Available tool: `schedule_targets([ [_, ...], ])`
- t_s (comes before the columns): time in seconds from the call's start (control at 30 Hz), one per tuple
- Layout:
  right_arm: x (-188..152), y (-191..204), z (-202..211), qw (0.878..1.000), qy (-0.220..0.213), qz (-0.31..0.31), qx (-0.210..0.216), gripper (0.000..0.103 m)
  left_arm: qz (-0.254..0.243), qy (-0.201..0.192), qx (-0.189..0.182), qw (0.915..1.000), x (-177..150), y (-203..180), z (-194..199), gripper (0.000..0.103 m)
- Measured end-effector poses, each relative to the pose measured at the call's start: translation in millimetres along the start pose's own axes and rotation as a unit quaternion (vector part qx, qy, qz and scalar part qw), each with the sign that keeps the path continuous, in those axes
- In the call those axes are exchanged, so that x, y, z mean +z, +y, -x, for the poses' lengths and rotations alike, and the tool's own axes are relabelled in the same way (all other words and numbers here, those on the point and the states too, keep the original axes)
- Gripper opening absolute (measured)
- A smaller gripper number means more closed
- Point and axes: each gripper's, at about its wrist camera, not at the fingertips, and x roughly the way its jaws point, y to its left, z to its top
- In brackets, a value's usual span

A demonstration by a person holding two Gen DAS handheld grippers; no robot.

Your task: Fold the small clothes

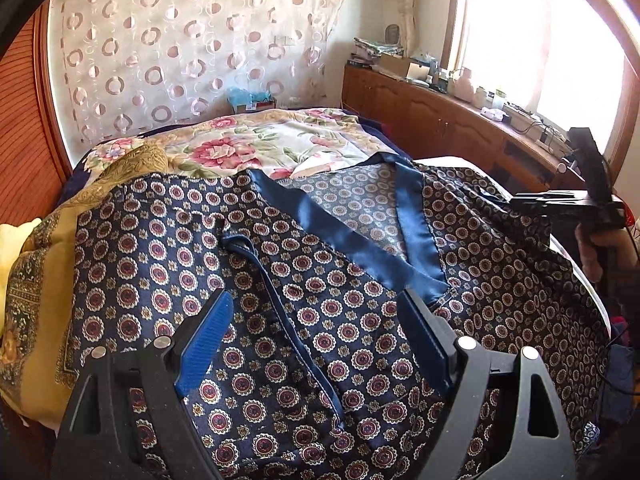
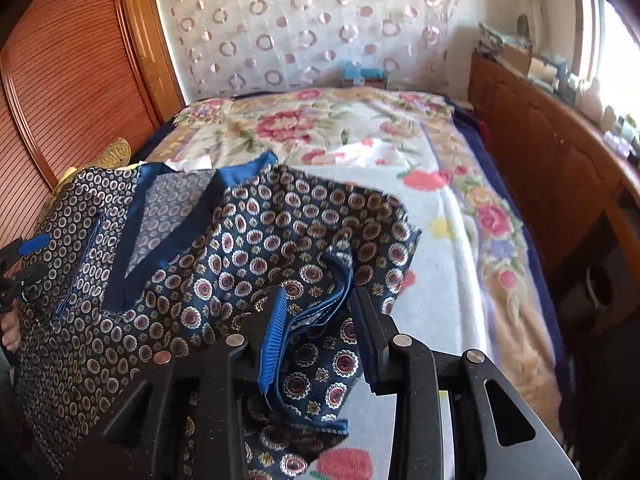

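Navy satin, dotted with red-and-cream medallions, lay under both of your tools: the patterned garment [image 1: 304,280] was spread across the bed [image 2: 452,216], which wore a floral blanket.

Your left gripper [image 1: 316,336] hung over the cloth with its fingers [image 1: 206,340] set wide. Nothing sat pinched between them; the fabric and one narrow blue strap [image 1: 276,292] ran flat beneath the gap, and the broad blue collar band [image 1: 352,236] lay just beyond the fingertips, opening into a V.

Your right gripper [image 2: 320,332] had its fingers [image 2: 274,340] partway apart. A folded sleeve [image 2: 316,320] with blue piping lay in the gap between them, and I could see space on either side of it, so the pads were not pressing on it. That sleeve end drooped below the fingers onto the blanket. To the left of those fingers the garment's body stretched away, collar V up.

In the left view your right hand [image 1: 600,248] showed at the far right edge, wrapped on its tool's handle beyond the garment. A mustard paisley cloth [image 1: 44,280] lay left of the left fingers, touching the garment's edge.
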Motion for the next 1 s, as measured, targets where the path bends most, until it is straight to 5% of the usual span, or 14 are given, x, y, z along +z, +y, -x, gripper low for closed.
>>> schedule_targets([
  [0.23,11.5,-10.0,-35.6,0.999,0.033,-0.020,0.021,0.034,0.009,0.008,0.001,0.9999,-9.3,4.5,-0.4,0.085],
  [0.37,20.7,-6.1,-40.5,0.998,0.028,-0.005,0.052,0.007,0.012,0.008,0.005,0.9999,-12.6,6.1,1.6,0.085],
  [0.7,36.6,49.7,-5.7,0.991,-0.022,0.050,0.126,0.005,0.019,0.001,0.017,0.9997,-18.3,6.8,14.9,0.085],
  [0.8,31.4,53.4,6.6,0.992,-0.035,0.057,0.110,0.024,0.022,-0.004,0.022,0.9995,-22.0,5.6,23.8,0.085],
  [1.0,7.3,35.3,37.0,0.996,-0.061,0.054,0.040,0.039,0.035,-0.020,0.025,0.9989,-31.1,4.8,43.1,0.085],
])
